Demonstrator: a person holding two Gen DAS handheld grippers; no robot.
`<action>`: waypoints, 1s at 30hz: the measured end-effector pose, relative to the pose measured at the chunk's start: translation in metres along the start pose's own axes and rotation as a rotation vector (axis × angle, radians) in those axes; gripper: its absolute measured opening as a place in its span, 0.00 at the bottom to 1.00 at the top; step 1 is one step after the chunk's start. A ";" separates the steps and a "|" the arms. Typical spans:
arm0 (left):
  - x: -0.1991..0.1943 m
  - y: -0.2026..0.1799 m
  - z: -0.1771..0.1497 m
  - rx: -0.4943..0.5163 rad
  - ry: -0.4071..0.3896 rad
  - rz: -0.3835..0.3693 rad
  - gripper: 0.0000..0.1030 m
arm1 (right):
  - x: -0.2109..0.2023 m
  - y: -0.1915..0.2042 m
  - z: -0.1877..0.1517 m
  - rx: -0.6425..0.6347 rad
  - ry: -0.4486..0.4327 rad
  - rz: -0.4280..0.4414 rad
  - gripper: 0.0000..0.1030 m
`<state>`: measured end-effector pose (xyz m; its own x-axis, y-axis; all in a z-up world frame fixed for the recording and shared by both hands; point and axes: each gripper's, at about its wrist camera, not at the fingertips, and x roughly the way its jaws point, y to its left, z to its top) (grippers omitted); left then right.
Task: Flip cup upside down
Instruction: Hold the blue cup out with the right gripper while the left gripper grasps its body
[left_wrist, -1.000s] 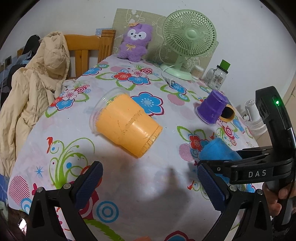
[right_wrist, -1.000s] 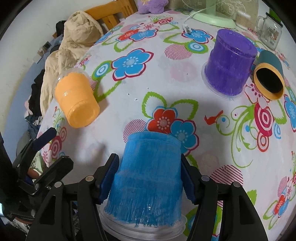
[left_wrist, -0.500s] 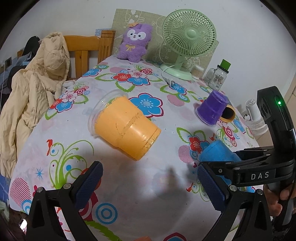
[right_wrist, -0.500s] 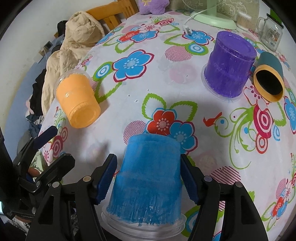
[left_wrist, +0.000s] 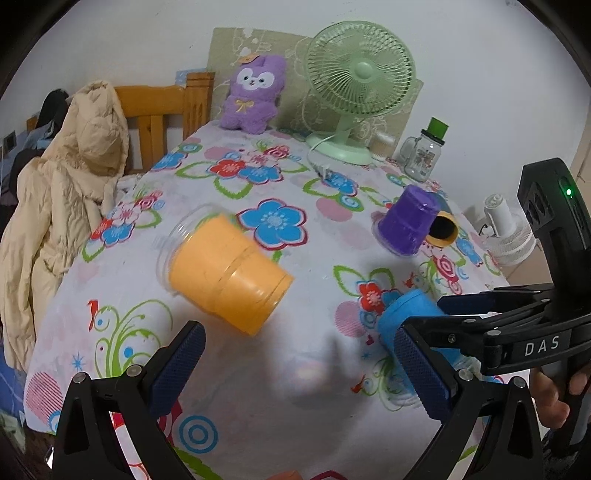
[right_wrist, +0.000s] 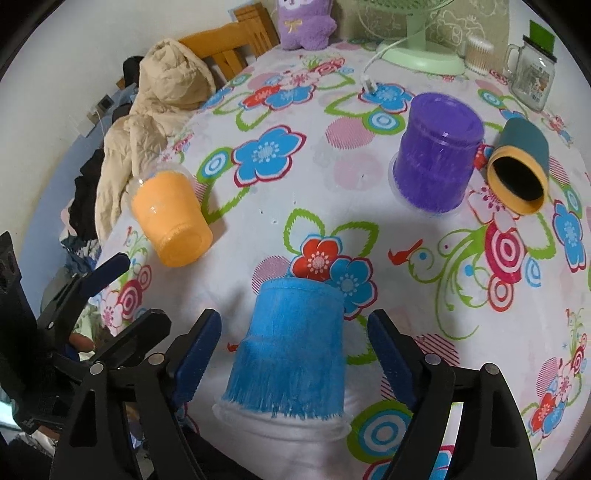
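Blue cup (right_wrist: 291, 347) stands upside down on the floral tablecloth (right_wrist: 325, 192), rim on the cloth, between the spread pads of the right gripper (right_wrist: 295, 354), which sit apart from its sides. Left gripper (left_wrist: 299, 369) hangs released, gripping nothing, just short of the orange cup (left_wrist: 225, 280) lying on its side. Purple cup (right_wrist: 436, 151) stands inverted beside a tipped teal cup (right_wrist: 521, 162).

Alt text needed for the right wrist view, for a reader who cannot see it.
An upside-down blue cup stands on a flowered tablecloth between the open right gripper fingers, untouched. Beyond it, a purple cup stands upside down; an orange cup lies on its side.
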<state>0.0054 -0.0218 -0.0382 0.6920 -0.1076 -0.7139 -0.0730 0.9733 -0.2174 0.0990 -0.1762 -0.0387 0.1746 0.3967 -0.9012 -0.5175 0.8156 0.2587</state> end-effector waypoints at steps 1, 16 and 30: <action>-0.001 -0.002 0.001 0.004 -0.004 -0.001 1.00 | -0.004 -0.001 0.000 0.003 -0.012 0.009 0.81; -0.001 -0.055 0.017 0.080 -0.017 -0.060 1.00 | -0.065 -0.045 -0.019 0.087 -0.161 0.049 0.89; 0.041 -0.087 0.022 0.067 0.099 -0.100 1.00 | -0.072 -0.095 -0.063 0.154 -0.174 0.053 0.90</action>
<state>0.0556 -0.1065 -0.0341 0.6186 -0.2208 -0.7541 0.0429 0.9678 -0.2482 0.0829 -0.3085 -0.0205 0.2988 0.4966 -0.8149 -0.3983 0.8409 0.3664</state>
